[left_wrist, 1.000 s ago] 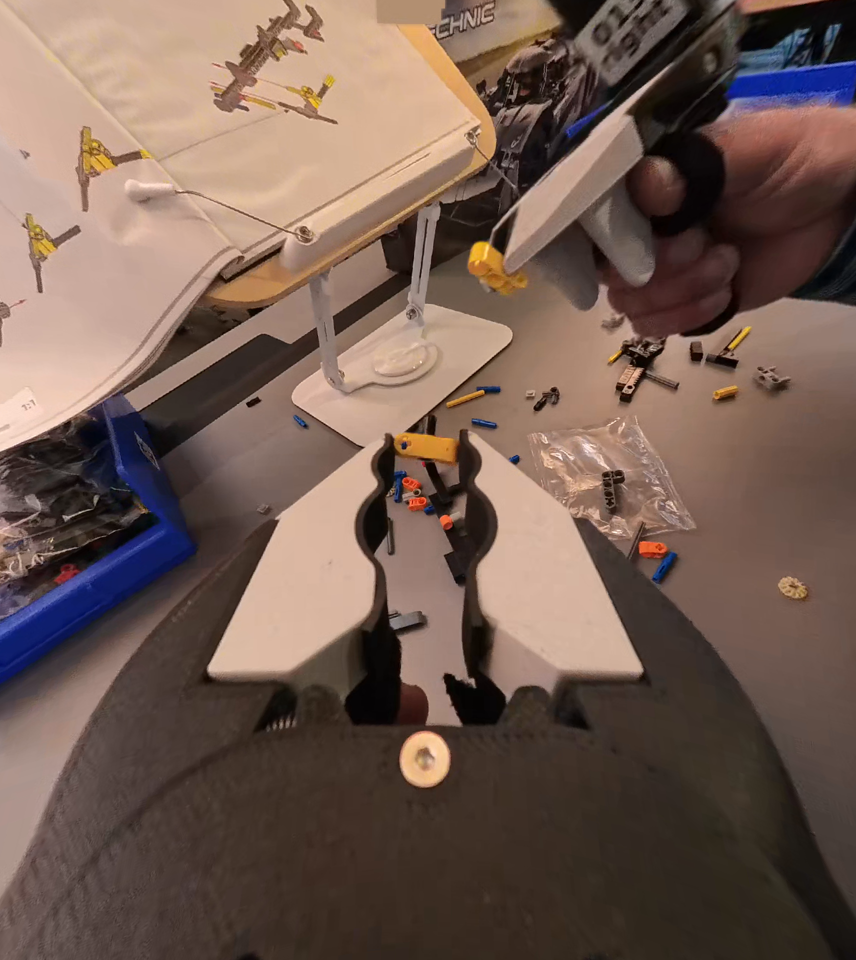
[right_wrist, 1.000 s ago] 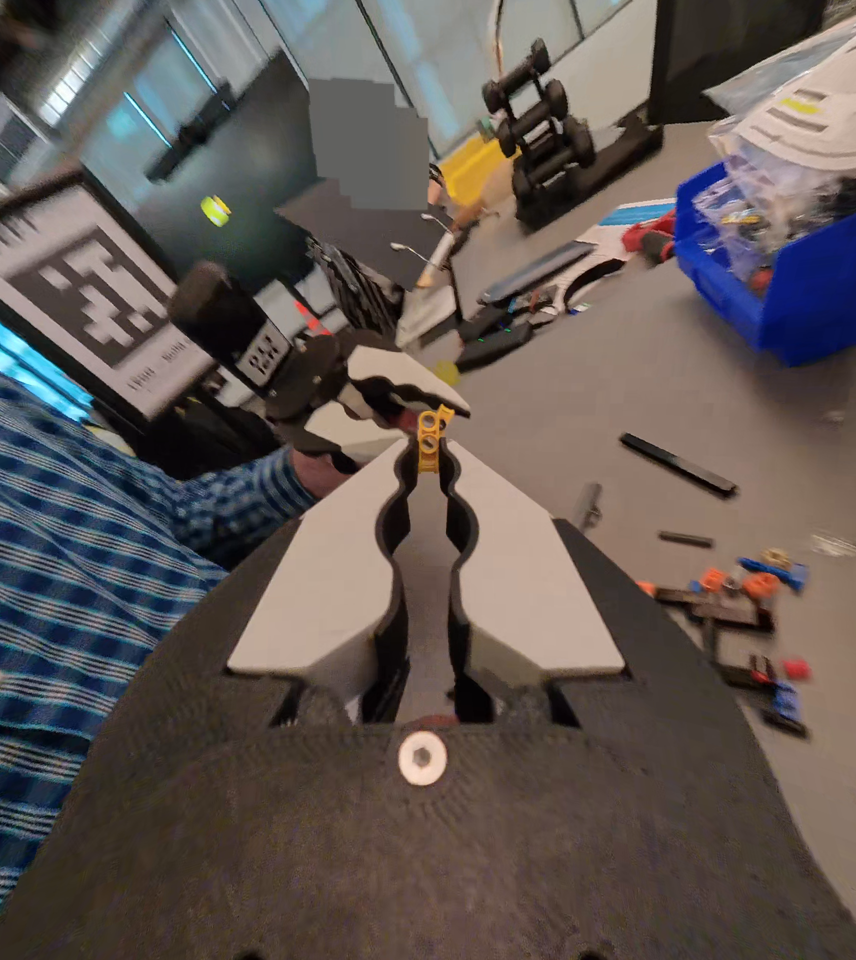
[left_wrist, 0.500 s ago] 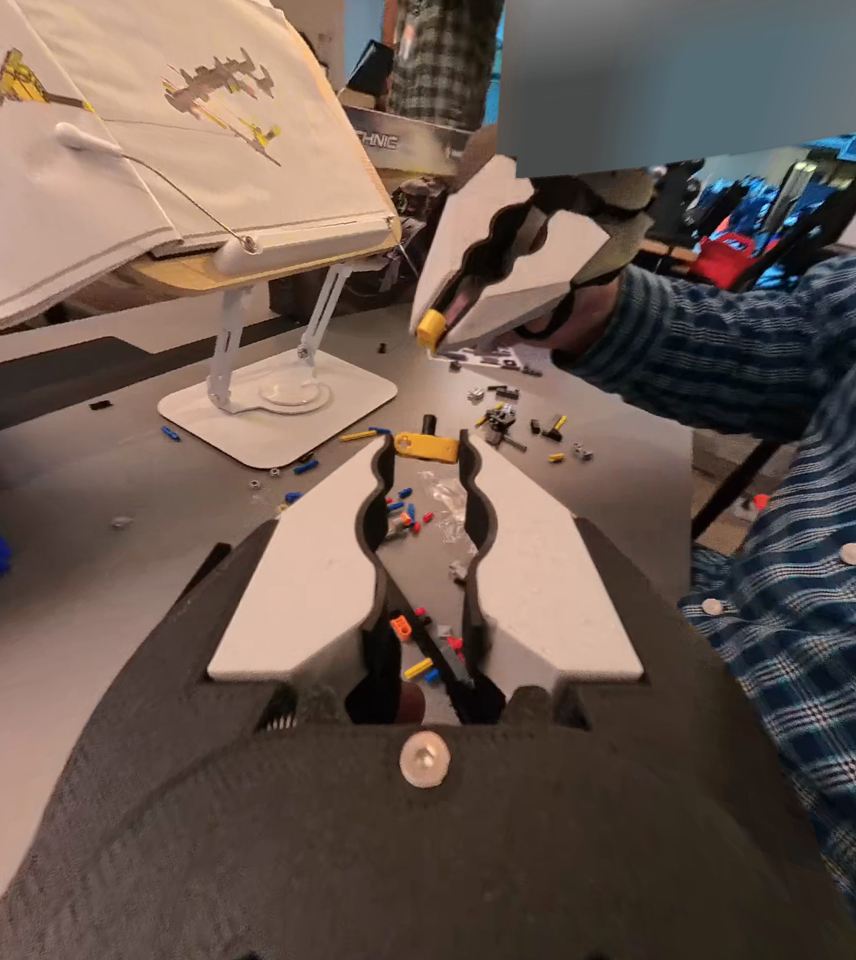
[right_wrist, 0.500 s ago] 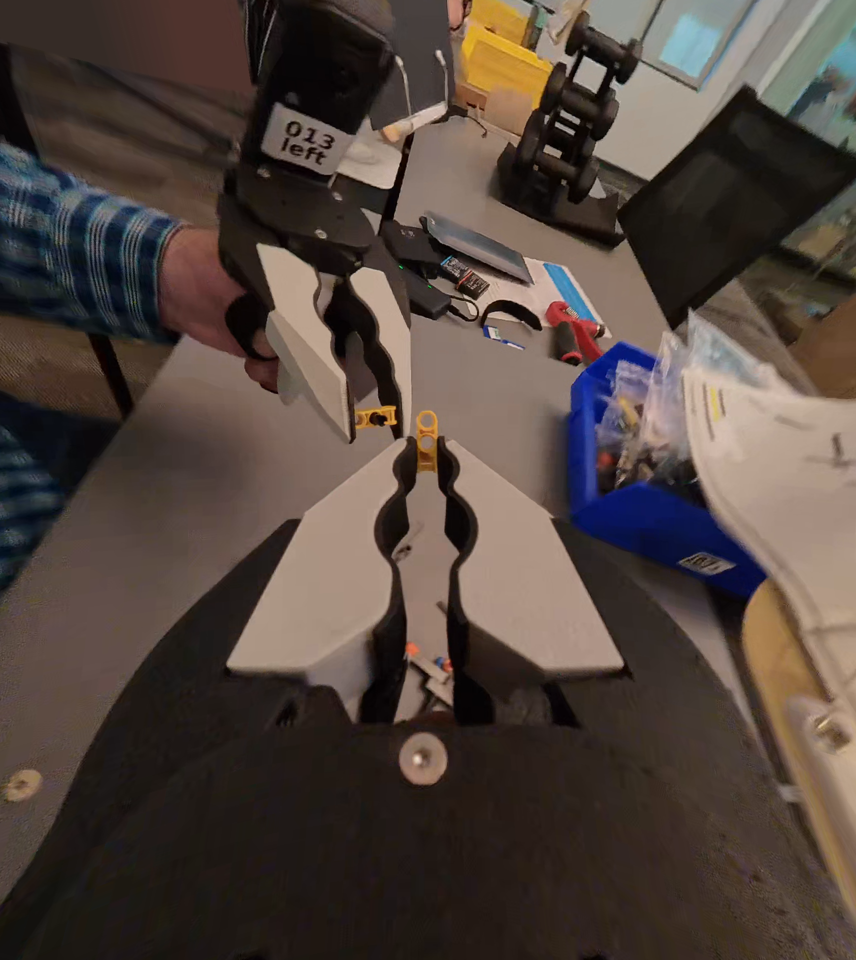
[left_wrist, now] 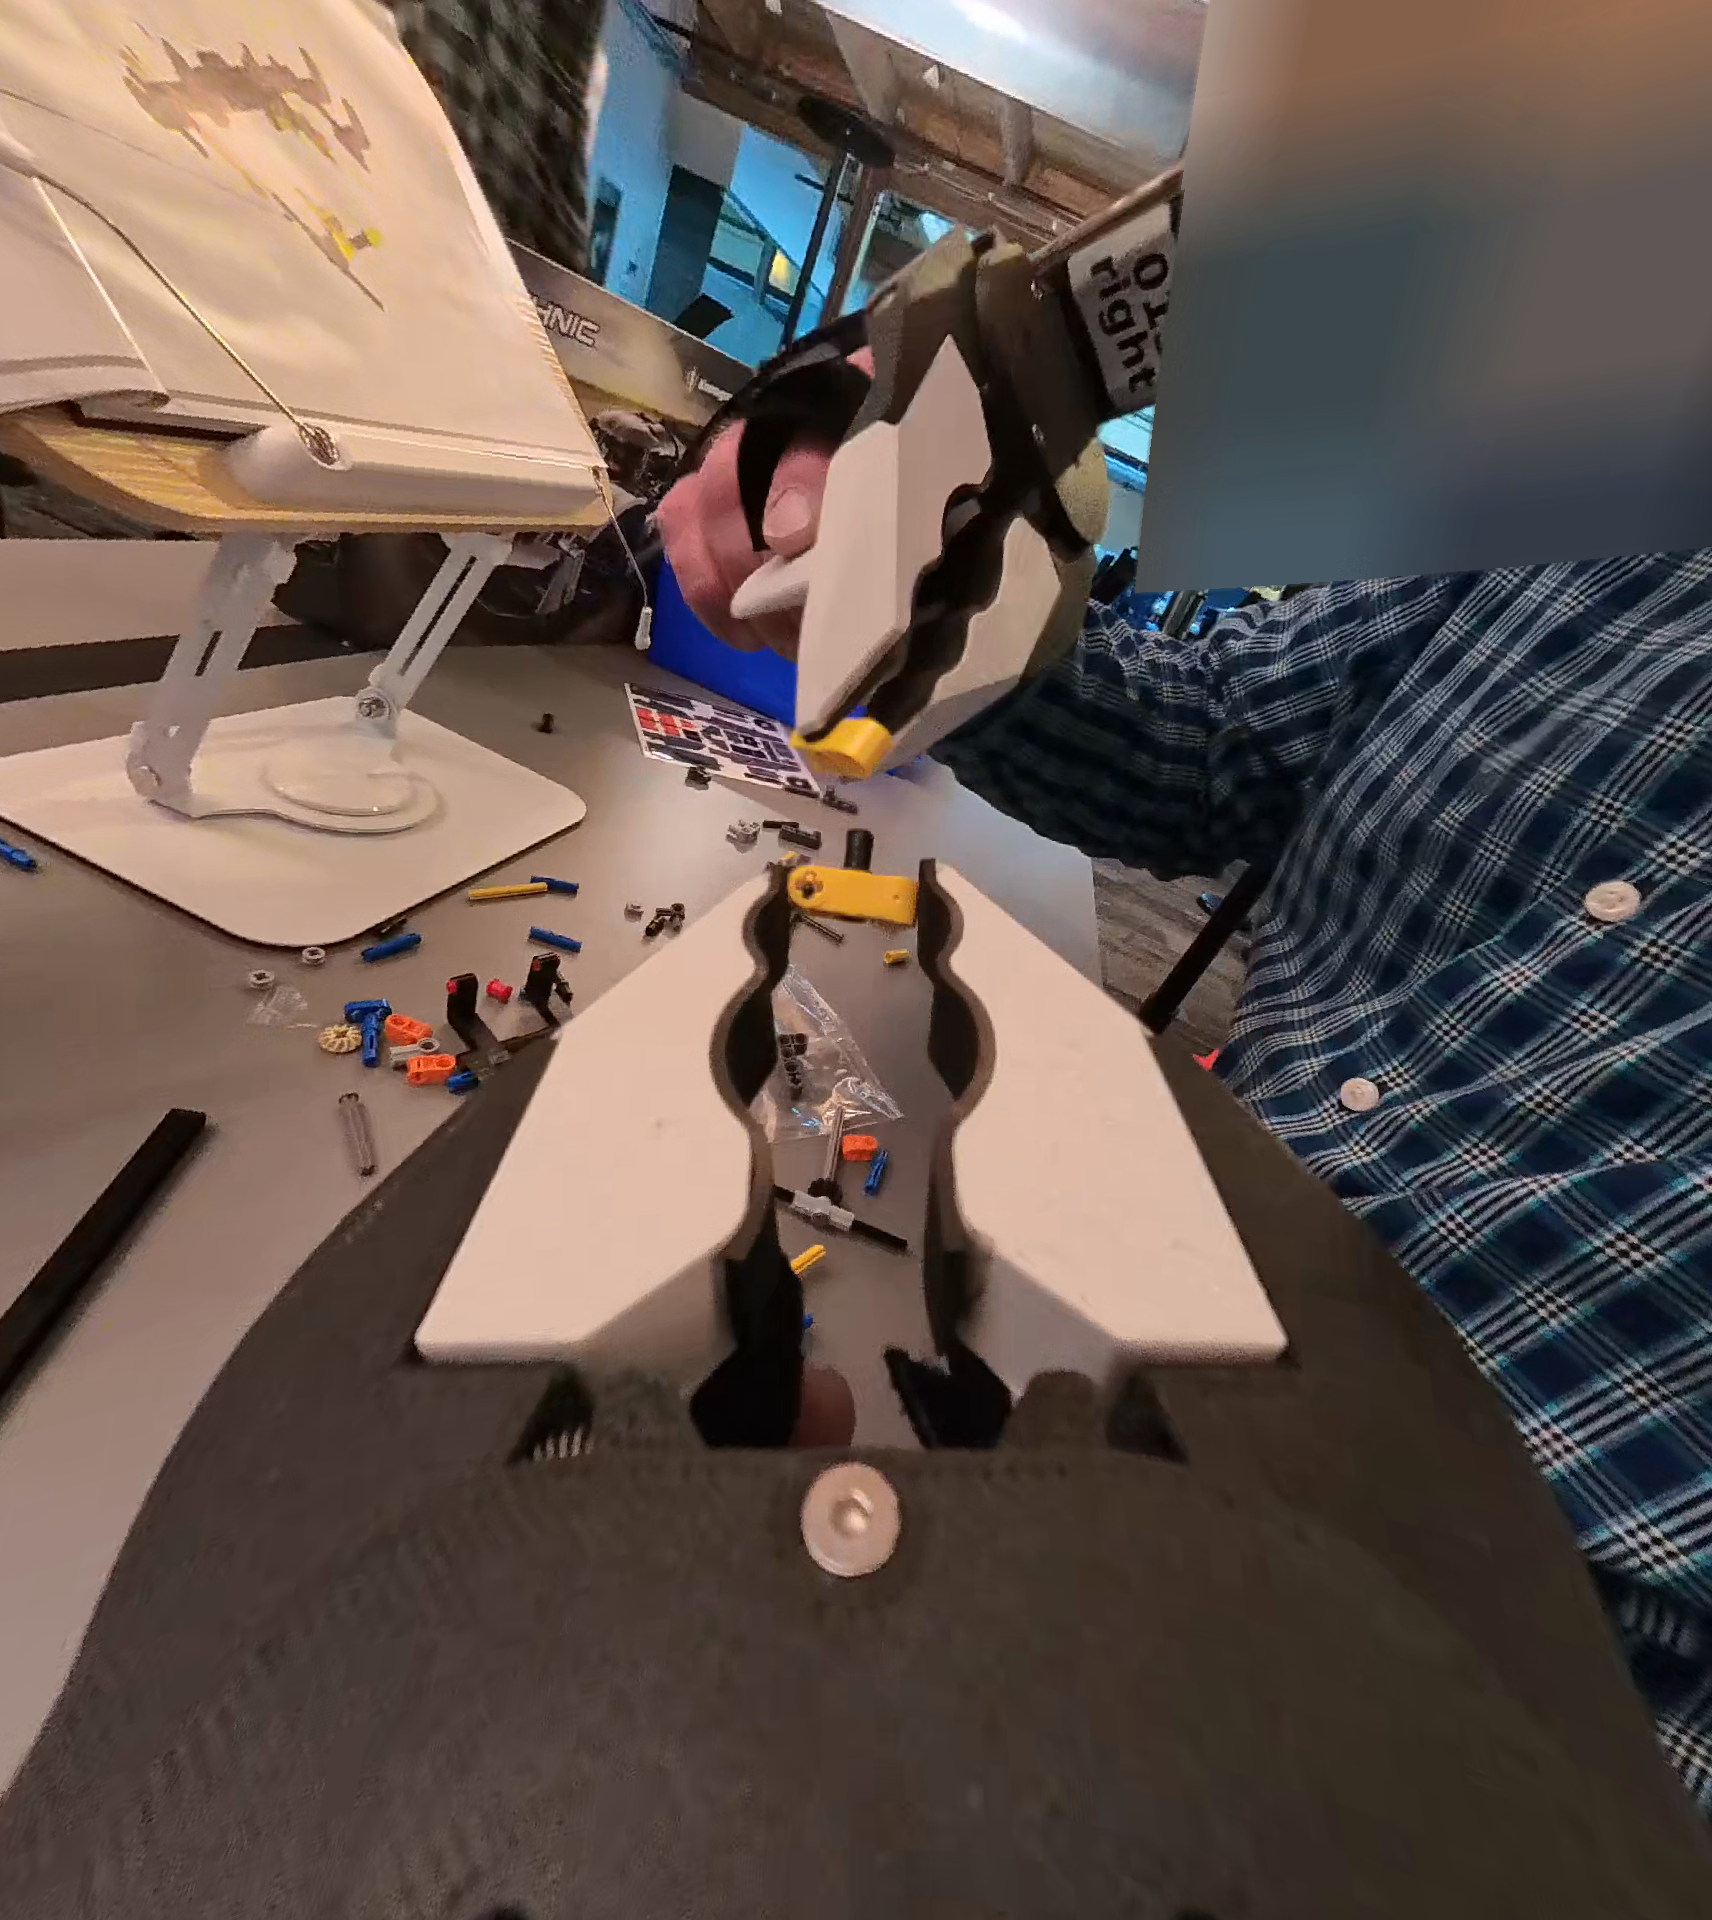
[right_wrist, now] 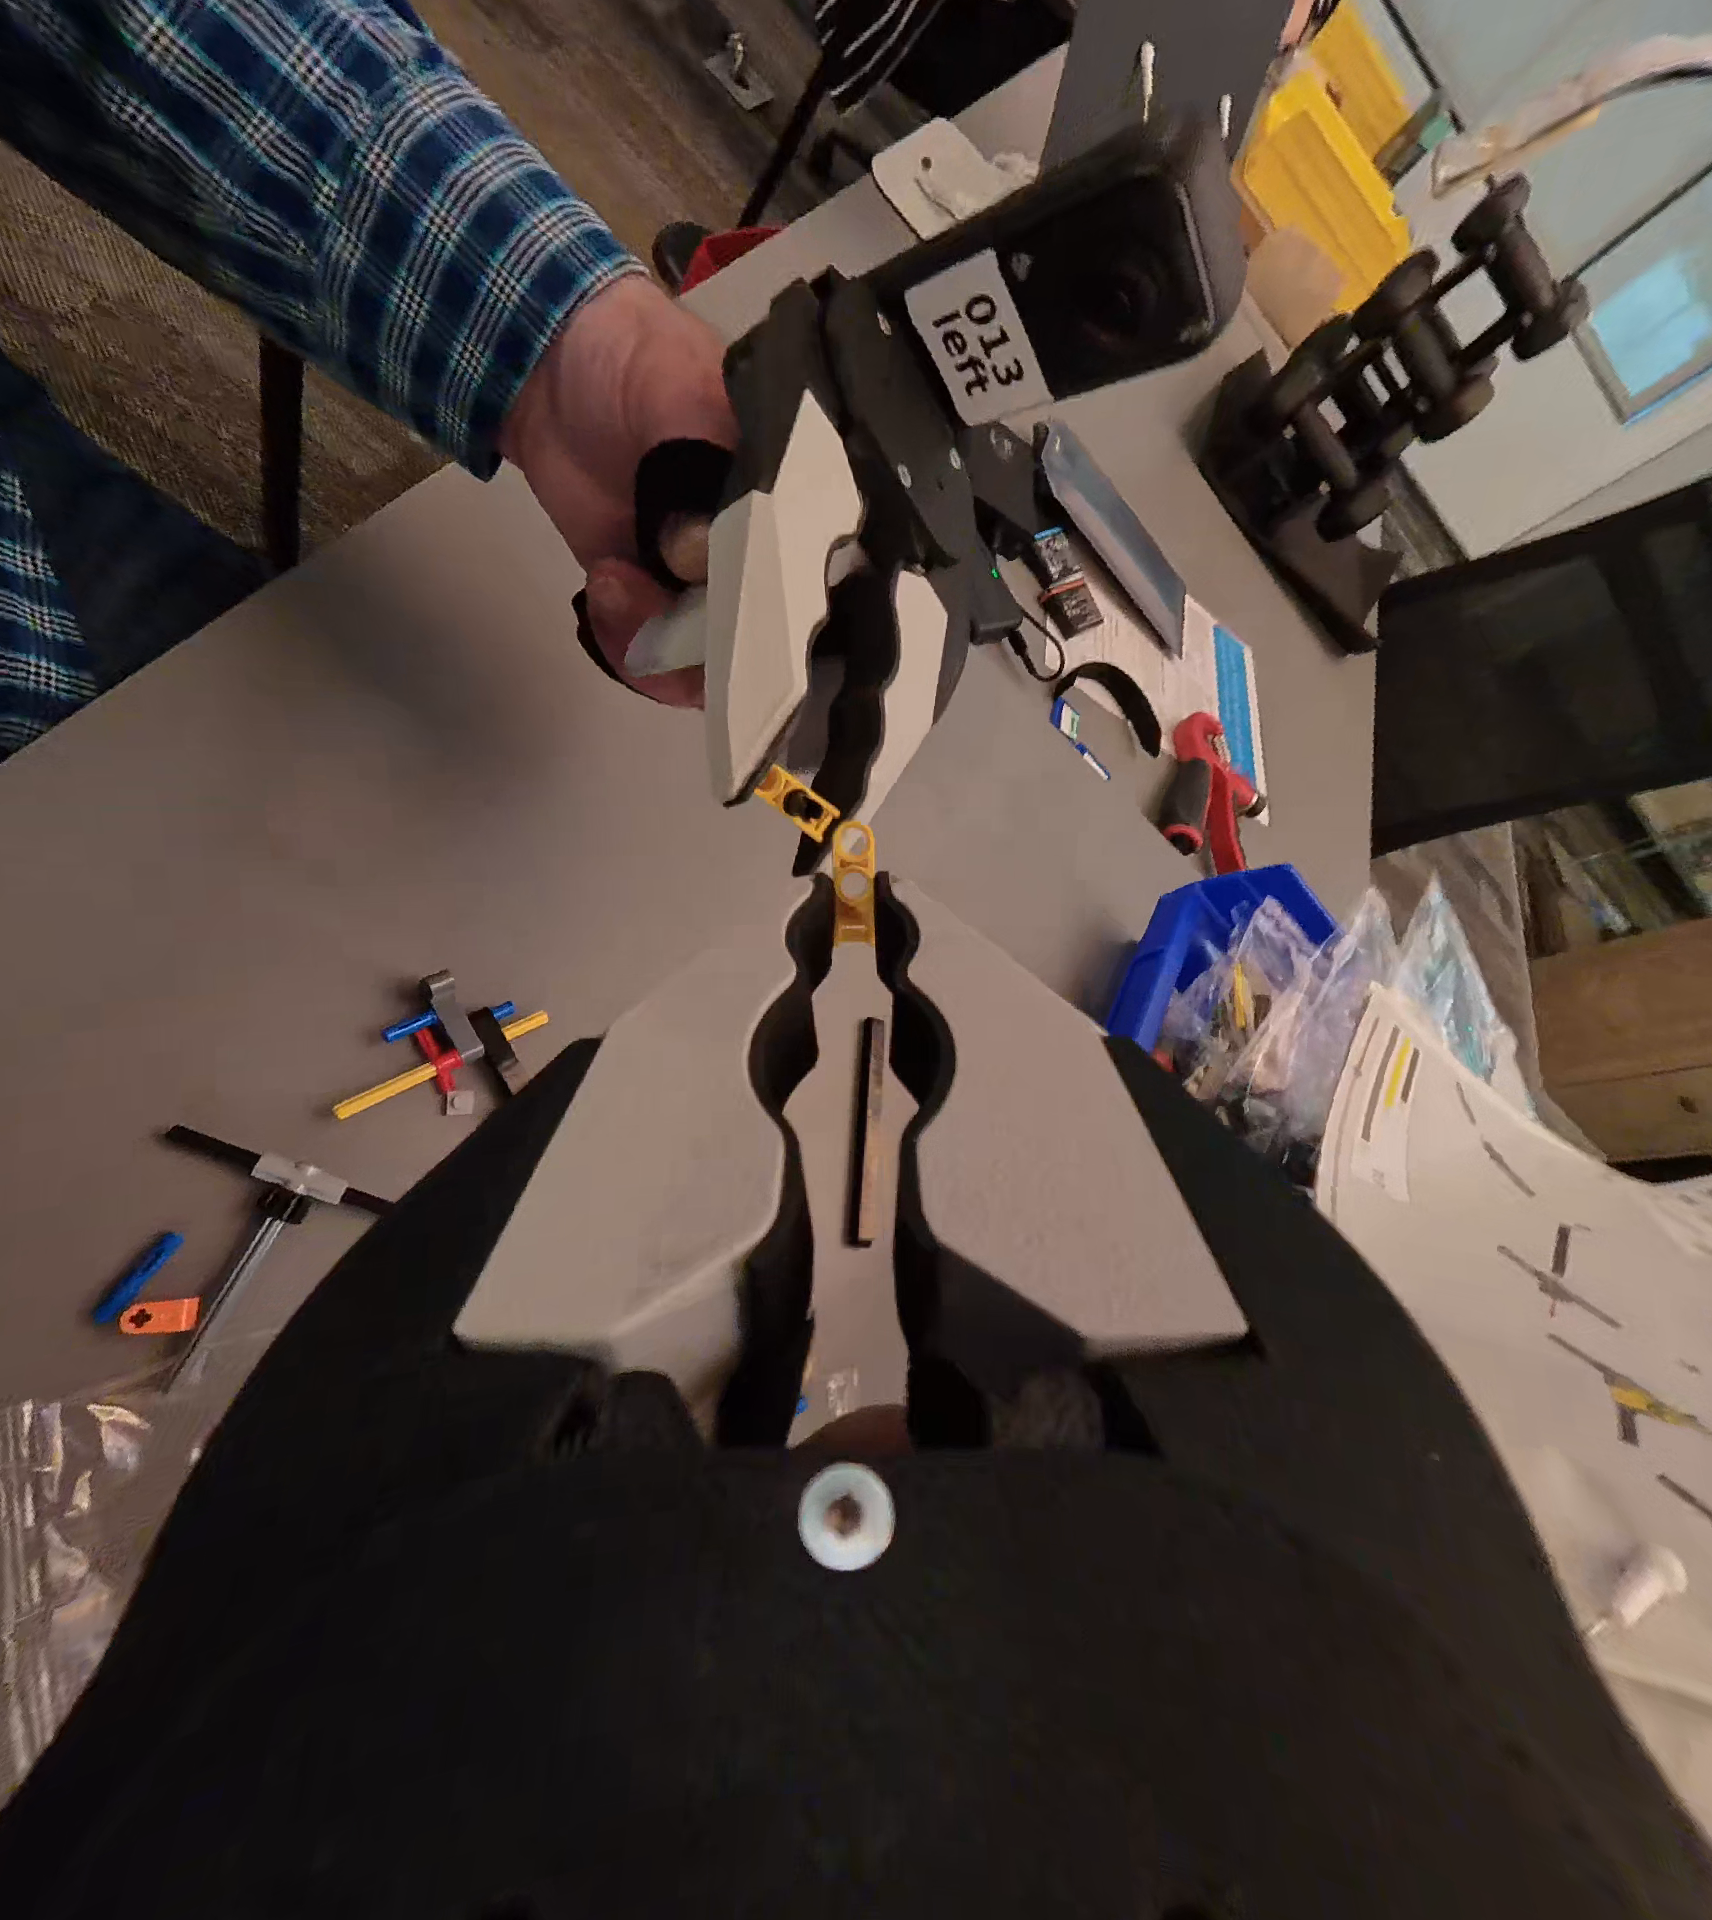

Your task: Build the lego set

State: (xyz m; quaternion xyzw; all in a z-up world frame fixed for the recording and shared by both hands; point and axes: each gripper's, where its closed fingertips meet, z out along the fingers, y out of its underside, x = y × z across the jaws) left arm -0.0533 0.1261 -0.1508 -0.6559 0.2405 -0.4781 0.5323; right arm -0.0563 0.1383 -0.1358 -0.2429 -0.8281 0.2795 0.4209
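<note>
Here, two held pieces are being brought together above the table.

Left gripper (left_wrist: 854, 896): its fingers are pinching a yellow liftarm (left_wrist: 857, 898) crosswise at the tips; a black pin (left_wrist: 859, 847) is sticking out of the piece on its far side.

Right gripper (right_wrist: 854, 902): its fingers are pressing on a yellow connector (right_wrist: 853, 878), which is standing upright and poking past the tips with its round holes facing the camera.

Relation of the pieces: in the right wrist view the yellow liftarm (right_wrist: 796, 800) is sitting just up and left of the yellow connector, very near; whether they are touching cannot be told. In the left wrist view the right gripper (left_wrist: 847, 743) is hanging just beyond the left gripper's tips.

What is changing: over the last second both grippers have been turning to face each other, and the gap between the pieces has been closing from well apart to almost nothing.

Meaning for the task: the mating step is judged to be starting; the black pin appears to need lining up with a connector hole.

Near surroundings: loose parts (left_wrist: 416, 1039) are lying on the grey table (left_wrist: 104, 1039), left of the left gripper.

Far surroundings: an instruction booklet (left_wrist: 239, 208) is resting open on a white stand (left_wrist: 291, 821) at far left; a blue bin (right_wrist: 1216, 935) of bagged parts is sitting right of the right gripper.
</note>
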